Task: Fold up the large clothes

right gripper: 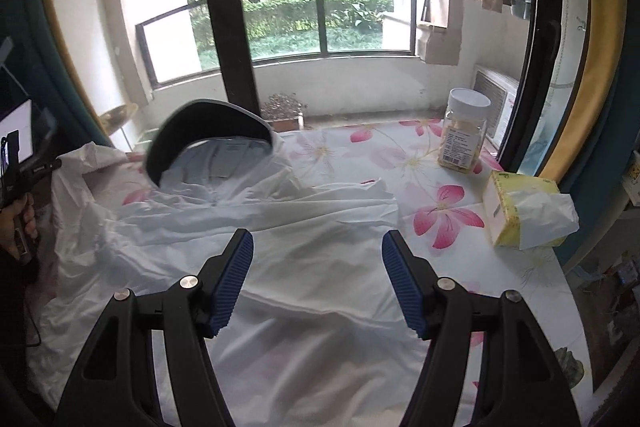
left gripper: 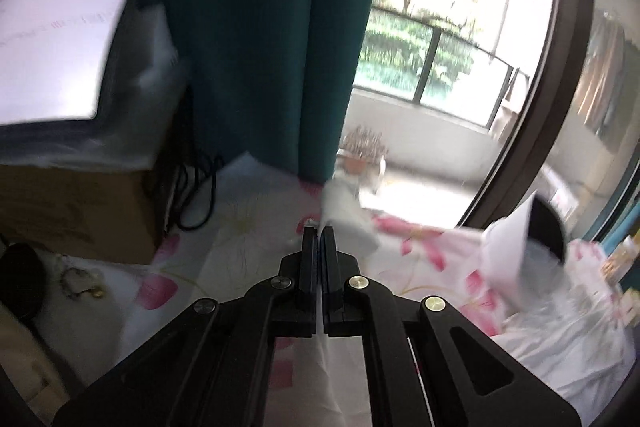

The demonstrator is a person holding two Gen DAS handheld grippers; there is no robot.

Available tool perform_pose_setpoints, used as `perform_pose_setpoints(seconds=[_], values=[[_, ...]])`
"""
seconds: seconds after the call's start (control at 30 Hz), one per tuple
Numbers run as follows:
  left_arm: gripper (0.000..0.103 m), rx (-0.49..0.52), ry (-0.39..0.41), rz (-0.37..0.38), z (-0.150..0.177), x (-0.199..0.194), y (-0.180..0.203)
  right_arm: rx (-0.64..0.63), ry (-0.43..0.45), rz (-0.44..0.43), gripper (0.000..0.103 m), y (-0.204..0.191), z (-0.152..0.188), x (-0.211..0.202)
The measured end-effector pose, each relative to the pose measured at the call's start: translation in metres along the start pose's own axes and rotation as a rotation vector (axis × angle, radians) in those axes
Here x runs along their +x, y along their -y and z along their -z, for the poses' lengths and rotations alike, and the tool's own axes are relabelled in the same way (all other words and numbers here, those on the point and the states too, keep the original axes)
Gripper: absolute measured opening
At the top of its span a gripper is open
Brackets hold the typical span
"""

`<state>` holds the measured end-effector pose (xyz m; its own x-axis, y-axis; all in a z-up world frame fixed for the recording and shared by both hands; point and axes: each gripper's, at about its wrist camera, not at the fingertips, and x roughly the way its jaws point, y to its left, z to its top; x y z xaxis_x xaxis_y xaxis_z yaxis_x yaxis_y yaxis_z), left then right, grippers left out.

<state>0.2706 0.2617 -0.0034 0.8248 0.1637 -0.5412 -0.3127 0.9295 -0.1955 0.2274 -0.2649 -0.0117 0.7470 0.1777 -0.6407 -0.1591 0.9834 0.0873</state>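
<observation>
Left tongs pinch white garment; right tongs gape empty.

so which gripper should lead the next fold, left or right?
Left, probably. The left gripper is already shut on an edge of the white garment and can carry it over. The right gripper hangs open above the fabric, holding nothing.

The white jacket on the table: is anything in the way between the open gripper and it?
No, nothing visible is. The right gripper hangs open right above the white jacket, with only air between. The jar and tissue box sit off to the side on the flowered cloth.
</observation>
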Motion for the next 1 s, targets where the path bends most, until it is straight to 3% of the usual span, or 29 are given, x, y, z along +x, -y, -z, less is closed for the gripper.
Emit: perform_pose_setpoints(seconds=[0.2,0.57,0.9,1.0], values=[[0.002,0.004,0.095,0.07,-0.006,-0.054,0.035,0.017,0.0,-0.07,0.067,0.009,0.009,-0.01],[0.002,0.204,0.134,0.232,0.021,-0.107,0.176,0.094,-0.031,-0.174,0.067,0.042,0.038,-0.005],[0.002,0.289,-0.042,0.387,0.073,-0.088,0.263,0.171,-0.047,-0.155,0.067,0.079,0.062,-0.004],[0.002,0.293,-0.192,0.463,0.106,-0.074,0.279,0.196,-0.056,-0.146,0.067,0.086,0.067,-0.001]])
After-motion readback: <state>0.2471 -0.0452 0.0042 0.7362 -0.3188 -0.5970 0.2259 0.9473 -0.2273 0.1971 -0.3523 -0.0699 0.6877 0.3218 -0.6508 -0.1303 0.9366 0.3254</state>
